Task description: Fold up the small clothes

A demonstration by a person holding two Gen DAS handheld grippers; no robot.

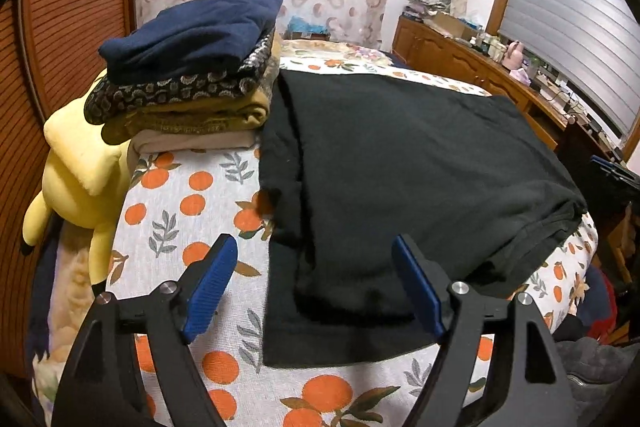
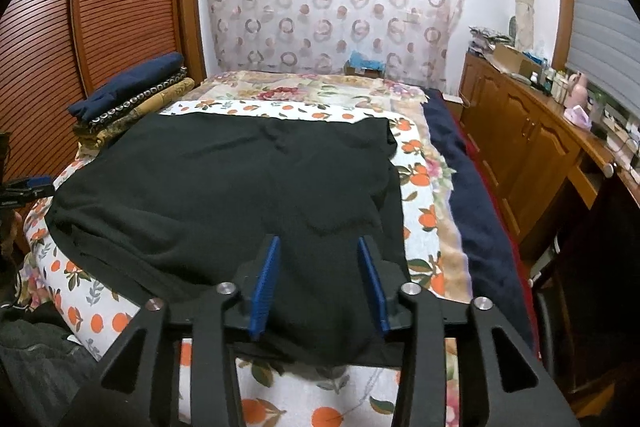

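A black garment (image 1: 404,187) lies spread and partly folded on the orange-print bed sheet (image 1: 188,195); it also shows in the right wrist view (image 2: 224,187). My left gripper (image 1: 314,251) is open and empty, hovering over the garment's near left edge. My right gripper (image 2: 318,247) is open and empty, hovering just above the garment's near right corner. The left gripper shows at the left edge of the right wrist view (image 2: 28,187).
A stack of folded clothes (image 1: 192,67) topped by a navy piece sits at the bed's far left, also in the right wrist view (image 2: 132,95). A yellow plush toy (image 1: 80,171) hangs at the bed's left side. A wooden cabinet (image 2: 532,147) stands to the right.
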